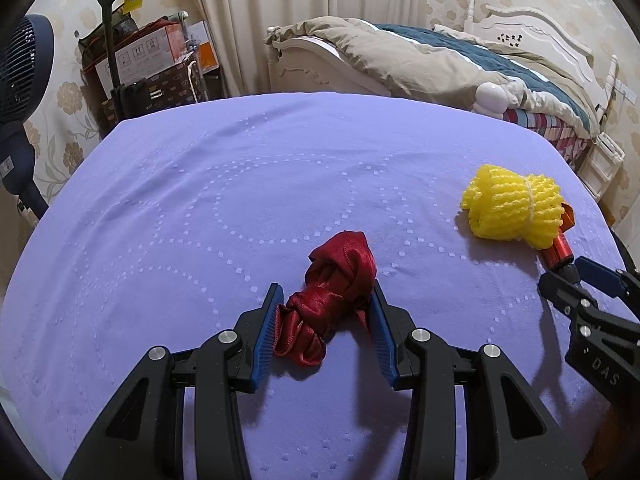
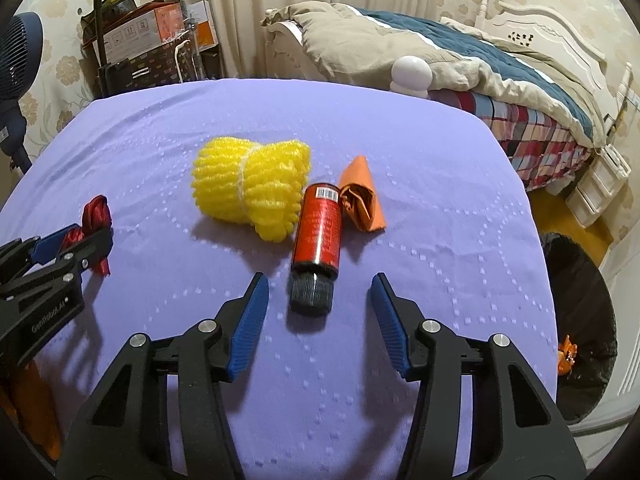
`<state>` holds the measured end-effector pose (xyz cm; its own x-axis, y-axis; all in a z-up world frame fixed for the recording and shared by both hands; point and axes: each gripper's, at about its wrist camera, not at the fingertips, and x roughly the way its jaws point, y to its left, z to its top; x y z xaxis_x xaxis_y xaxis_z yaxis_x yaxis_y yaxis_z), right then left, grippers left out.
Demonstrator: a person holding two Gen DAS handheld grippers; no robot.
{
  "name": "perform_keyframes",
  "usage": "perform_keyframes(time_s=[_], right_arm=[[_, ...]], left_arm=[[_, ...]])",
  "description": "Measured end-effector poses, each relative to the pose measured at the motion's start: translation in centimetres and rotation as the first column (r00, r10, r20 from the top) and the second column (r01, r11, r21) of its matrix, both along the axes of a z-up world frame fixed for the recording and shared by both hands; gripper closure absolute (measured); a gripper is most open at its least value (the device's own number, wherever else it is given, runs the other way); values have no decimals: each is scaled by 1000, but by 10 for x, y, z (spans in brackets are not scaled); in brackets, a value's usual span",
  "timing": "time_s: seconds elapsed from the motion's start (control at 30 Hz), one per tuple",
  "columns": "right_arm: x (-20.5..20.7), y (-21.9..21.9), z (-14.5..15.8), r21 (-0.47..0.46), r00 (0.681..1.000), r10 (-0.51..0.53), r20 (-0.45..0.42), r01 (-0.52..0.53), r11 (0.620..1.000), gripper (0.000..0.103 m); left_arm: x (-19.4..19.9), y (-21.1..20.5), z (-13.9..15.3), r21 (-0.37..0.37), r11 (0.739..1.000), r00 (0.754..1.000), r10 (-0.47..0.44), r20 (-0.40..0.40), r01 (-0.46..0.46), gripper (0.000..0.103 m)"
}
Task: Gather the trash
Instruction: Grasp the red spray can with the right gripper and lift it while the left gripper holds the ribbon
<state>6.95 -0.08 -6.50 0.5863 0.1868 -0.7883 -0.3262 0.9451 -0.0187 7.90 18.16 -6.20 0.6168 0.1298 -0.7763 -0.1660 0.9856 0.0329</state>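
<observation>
Two grabs underway: left tongs [image 1: 326, 320] pinching red ribbon [image 1: 332, 300]; right tongs [image 2: 318, 320] spread around the red tube [image 2: 318, 232]. Next: squeeze, carry to bin [image 2: 580, 280].

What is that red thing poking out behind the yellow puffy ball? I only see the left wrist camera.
Observer: A red bottle lying on its side, its black cap toward the right tongs.
Operator: Are those tongs grabbing it?
Observer: No, they're open. The cap lies between the pads with a gap on each side.
Operator: Where does trash go?
Observer: A bin lined with a black bag stands beside the purple surface, on the right. Something orange is already inside.
</observation>
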Motion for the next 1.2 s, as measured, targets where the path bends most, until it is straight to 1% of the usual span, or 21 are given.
perform_keyframes(time_s=[0.1,0.2,0.23,0.3,0.33,0.4,0.77,1.07,1.2], right_arm=[[6,0,0,3,1000,-6,-1,6,1000,53],[11,1,0,1,1000,-13,2,13,1000,59],[12,1,1,1,1000,-16,3,16,1000,63],[13,1,1,0,1000,-20,6,20,1000,67],[13,0,1,2,1000,-20,6,20,1000,73],[12,0,1,2,1000,-14,7,14,1000,79],[-12,-12,1,10,1000,-8,6,8,1000,79],[-5,-9,0,6,1000,-14,6,14,1000,76],[1,-5,1,1,1000,-14,6,14,1000,71]], left_arm=[[0,1,0,0,1000,1000,0,0,0,60],[1,1,0,3,1000,1000,0,0,0,60],[2,2,0,4,1000,1000,0,0,0,60],[2,2,0,3,1000,1000,0,1,0,60],[2,2,0,4,1000,1000,0,1,0,60],[2,2,-1,6,1000,1000,0,0,0,60],[2,3,-1,10,1000,1000,0,0,0,60],[2,2,-1,11,1000,1000,0,0,0,60],[3,3,-1,11,1000,1000,0,0,0,60]])
